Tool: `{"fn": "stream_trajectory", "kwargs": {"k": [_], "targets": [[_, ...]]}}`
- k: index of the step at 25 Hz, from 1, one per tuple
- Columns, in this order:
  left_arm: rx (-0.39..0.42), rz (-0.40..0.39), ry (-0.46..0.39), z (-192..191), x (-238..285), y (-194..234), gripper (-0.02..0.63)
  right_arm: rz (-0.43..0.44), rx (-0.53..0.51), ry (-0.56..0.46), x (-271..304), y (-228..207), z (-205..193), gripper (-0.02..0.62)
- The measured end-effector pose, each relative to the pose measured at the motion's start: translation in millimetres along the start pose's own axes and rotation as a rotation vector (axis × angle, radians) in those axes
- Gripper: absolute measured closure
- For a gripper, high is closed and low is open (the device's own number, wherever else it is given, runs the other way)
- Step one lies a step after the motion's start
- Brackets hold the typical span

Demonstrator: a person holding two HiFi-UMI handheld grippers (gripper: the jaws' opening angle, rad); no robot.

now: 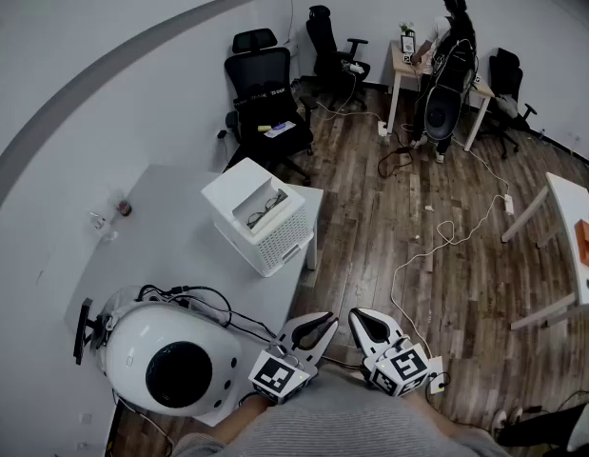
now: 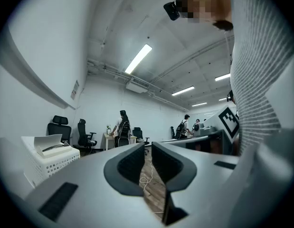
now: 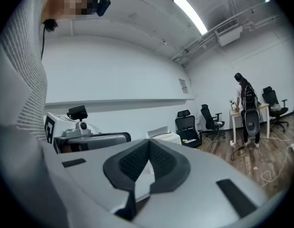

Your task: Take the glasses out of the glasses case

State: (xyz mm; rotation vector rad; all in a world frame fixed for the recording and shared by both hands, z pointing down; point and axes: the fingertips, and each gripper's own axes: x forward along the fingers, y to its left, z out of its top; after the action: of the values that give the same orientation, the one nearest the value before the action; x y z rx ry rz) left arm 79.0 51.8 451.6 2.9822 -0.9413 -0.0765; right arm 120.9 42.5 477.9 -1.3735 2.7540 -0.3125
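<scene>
The glasses (image 1: 265, 208) lie in an open white glasses case (image 1: 239, 187) on top of a white perforated basket (image 1: 275, 236) at the far end of the grey table (image 1: 170, 227). In the left gripper view the case (image 2: 52, 143) shows far off at the left. Both grippers are low in the head view, close to my body and well short of the case. My left gripper (image 1: 318, 327) (image 2: 147, 148) has its pads a narrow slit apart with nothing between them. My right gripper (image 1: 365, 322) (image 3: 147, 144) is shut and empty, and the basket (image 3: 163, 137) shows just beyond its tips.
A white dome-shaped device (image 1: 170, 360) with cables and a small camera stand (image 1: 85, 327) fills the near end of the table. Small items (image 1: 123, 208) lie by the wall. Black office chairs (image 1: 265, 103), floor cables (image 1: 437, 246) and a person at a desk (image 1: 446, 65) are farther off.
</scene>
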Motion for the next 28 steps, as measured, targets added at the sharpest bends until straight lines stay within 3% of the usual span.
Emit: {"fn": "stream_trajectory", "kwargs": {"k": [7, 16, 28], "targets": [[-0.029, 0.003, 0.033, -11, -3, 0, 0.552, 0.019, -0.016, 0.025, 3, 7, 4, 0.583], [-0.012, 0.008, 0.010, -6, -5, 4, 0.552, 0.033, -0.013, 0.016, 6, 11, 4, 0.583], [-0.039, 0.027, -0.004, -6, -7, 1, 0.552, 0.048, 0.054, -0.020, 5, 6, 8, 0.581]]}}
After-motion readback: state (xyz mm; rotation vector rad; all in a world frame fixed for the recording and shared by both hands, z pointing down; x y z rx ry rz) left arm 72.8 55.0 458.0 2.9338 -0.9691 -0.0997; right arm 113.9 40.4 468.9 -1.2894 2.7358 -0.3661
